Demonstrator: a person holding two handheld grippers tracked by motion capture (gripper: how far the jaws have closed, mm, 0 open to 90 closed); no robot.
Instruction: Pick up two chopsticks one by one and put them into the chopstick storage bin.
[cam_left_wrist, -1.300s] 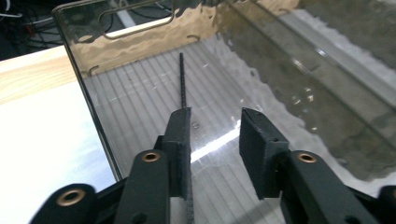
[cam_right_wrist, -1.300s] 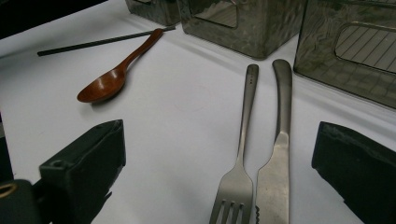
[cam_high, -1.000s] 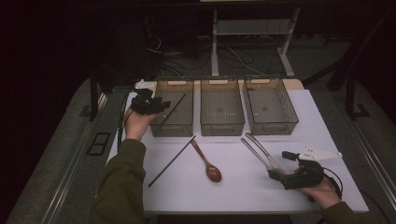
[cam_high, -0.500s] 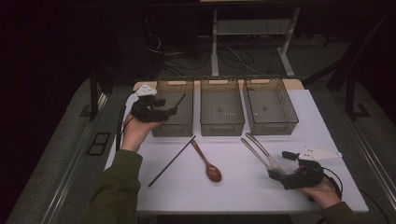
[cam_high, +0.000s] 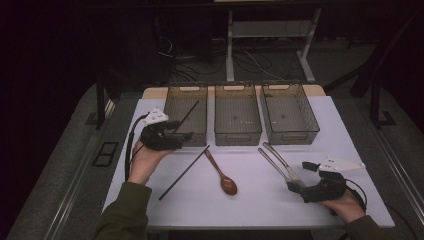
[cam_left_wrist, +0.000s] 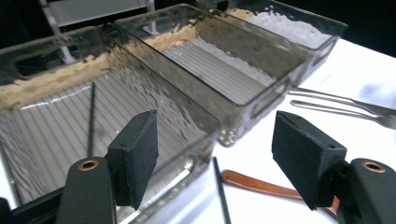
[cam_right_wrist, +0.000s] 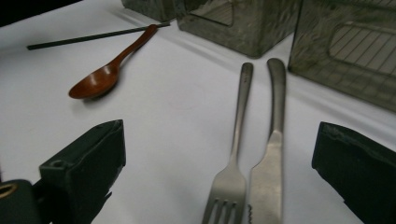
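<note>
Holds the left gripper (cam_high: 186, 135) at the near wall of the left bin (cam_high: 186, 85), jaws just opened wide and empty, one chopstick (cam_high: 190, 111) lying inside. Leaves its twin (cam_high: 182, 173) on the desk (cam_high: 250, 200), likely next. Keeps the right gripper (cam_high: 295, 186) low, jaws spread over fork (cam_right_wrist: 238, 121) and knife (cam_right_wrist: 273, 140).

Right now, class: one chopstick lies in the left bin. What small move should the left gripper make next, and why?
Probably swing the left gripper, whose jaws have just opened with nothing between them, down toward the second chopstick on the table. Its mate already lies in the left bin, so this one likely follows.
</note>
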